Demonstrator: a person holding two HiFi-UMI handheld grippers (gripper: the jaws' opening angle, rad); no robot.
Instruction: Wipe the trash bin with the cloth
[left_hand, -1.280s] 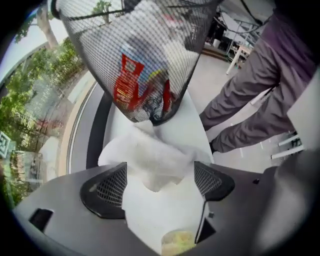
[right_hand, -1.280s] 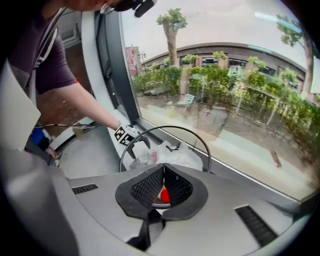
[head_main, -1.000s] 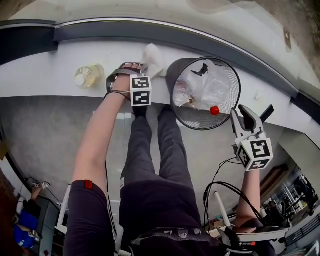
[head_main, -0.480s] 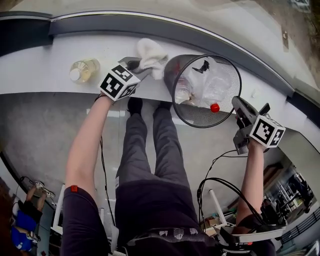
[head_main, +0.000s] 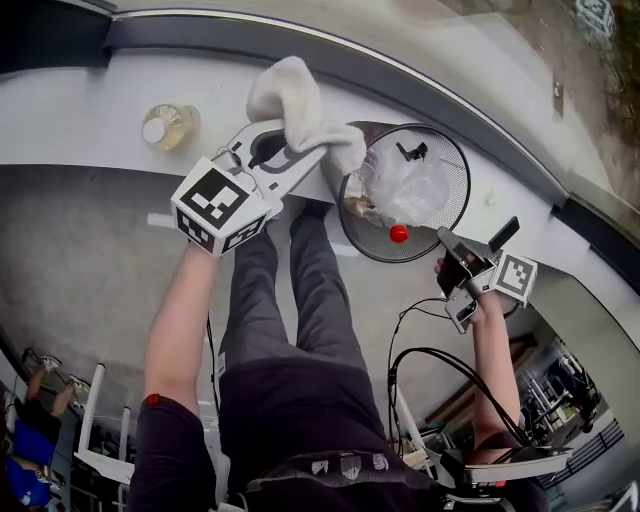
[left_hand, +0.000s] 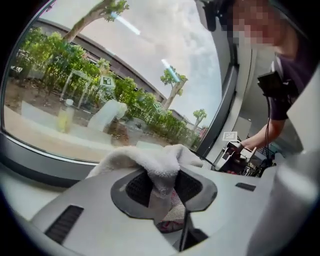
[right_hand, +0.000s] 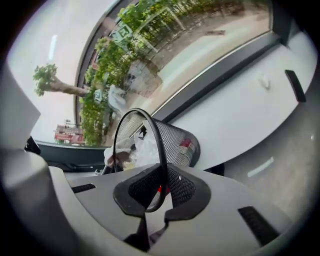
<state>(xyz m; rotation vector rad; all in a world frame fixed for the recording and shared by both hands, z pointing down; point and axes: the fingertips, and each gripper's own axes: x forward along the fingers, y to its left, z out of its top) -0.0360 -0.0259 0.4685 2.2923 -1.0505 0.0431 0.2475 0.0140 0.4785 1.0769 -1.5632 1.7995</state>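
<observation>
- Since 1 second ago, head view: left tool (head_main: 305, 158) has risen off the table (head_main: 90, 120), clamped on the white cloth (head_main: 292, 98) at 11 o'clock of the trash bin (head_main: 445, 215), which stands at the table's edge.
- Left gripper view: cloth pinched between both pads, draping over them.
- Right gripper view: right tool (right_hand: 159, 192) jaws are closing, trash bin's black rim between them.
</observation>
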